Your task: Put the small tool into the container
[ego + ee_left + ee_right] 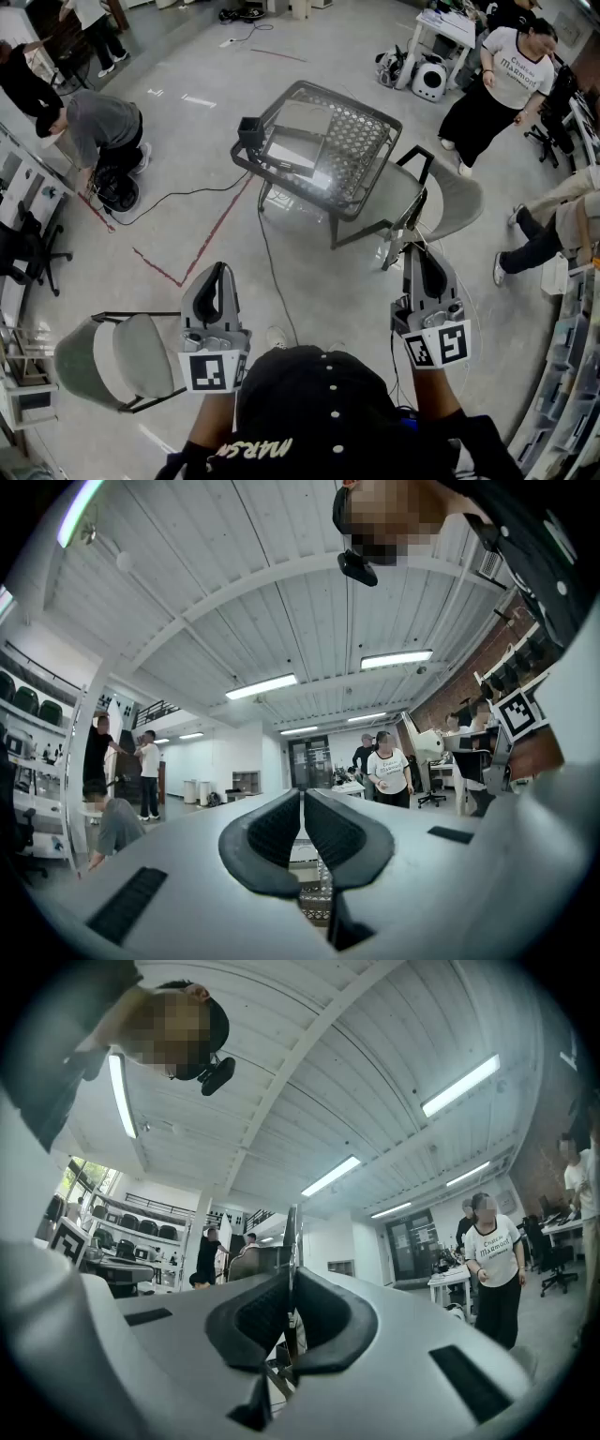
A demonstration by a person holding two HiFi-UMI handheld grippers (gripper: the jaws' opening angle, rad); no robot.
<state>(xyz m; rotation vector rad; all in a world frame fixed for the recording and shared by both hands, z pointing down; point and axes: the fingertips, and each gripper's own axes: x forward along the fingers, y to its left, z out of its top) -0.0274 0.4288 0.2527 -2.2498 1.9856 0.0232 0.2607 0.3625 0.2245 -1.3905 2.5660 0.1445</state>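
In the head view a black wire-mesh table (361, 141) stands ahead on the floor. A small black open container (250, 132) is fixed at its left corner, and a shiny metal tray (298, 139) lies on it. My right gripper (413, 249) is shut on a thin flat metal tool (292, 1232), which sticks up from between the pads (323, 1312) in the right gripper view. The tool (409, 230) is short of the table's right side. My left gripper (222, 273) is held low at the left. Its jaws (302, 794) are shut with nothing in them.
A grey folding chair (452, 199) stands just right of the table, under the right gripper. Another grey chair (127, 361) is at the lower left. A black cable (272, 262) and red tape lines (202, 246) cross the floor. People stand and crouch round the room's edges.
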